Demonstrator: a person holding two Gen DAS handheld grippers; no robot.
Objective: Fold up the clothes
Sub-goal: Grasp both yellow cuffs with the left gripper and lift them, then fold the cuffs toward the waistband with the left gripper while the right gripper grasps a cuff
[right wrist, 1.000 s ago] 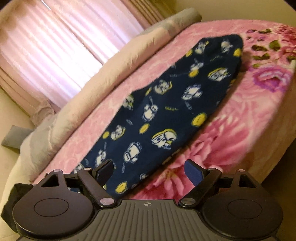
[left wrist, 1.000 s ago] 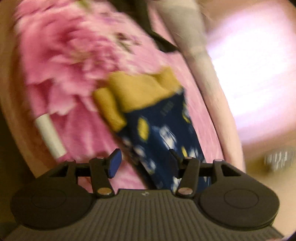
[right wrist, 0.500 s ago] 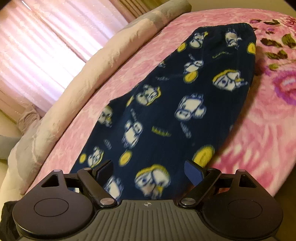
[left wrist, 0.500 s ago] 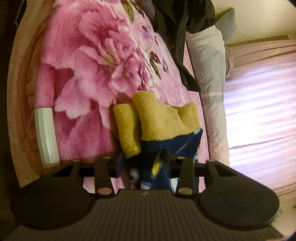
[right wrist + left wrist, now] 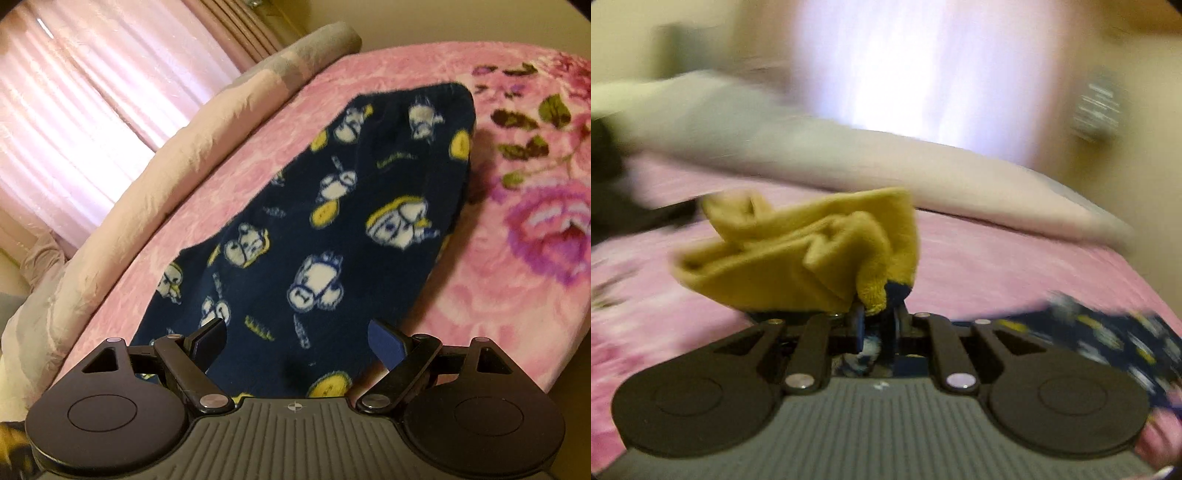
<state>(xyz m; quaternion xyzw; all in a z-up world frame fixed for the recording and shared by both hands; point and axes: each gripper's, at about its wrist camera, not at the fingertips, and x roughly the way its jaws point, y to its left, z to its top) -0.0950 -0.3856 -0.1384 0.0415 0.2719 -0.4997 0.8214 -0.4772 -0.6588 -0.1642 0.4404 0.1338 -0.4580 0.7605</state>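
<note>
A pink floral bed (image 5: 517,280) lies under both grippers. Navy printed pajama pants (image 5: 332,229) stretch forward from the right gripper (image 5: 295,339), whose jaws stand wide. The left gripper (image 5: 877,325) pinches their bunched yellow cuffs (image 5: 798,251), raised just ahead.

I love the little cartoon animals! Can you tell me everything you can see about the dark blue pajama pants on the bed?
The pajama pants look like soft, fuzzy fleece: navy blue, printed with white cartoon animals and yellow dots. Most of them lie spread flat on the pink flowered blanket, one end reaching toward the far side of the bed. Their mustard-yellow cuffs are bunched and lifted, pinched in the shut left gripper. The right gripper hovers open over the navy part.
</note>
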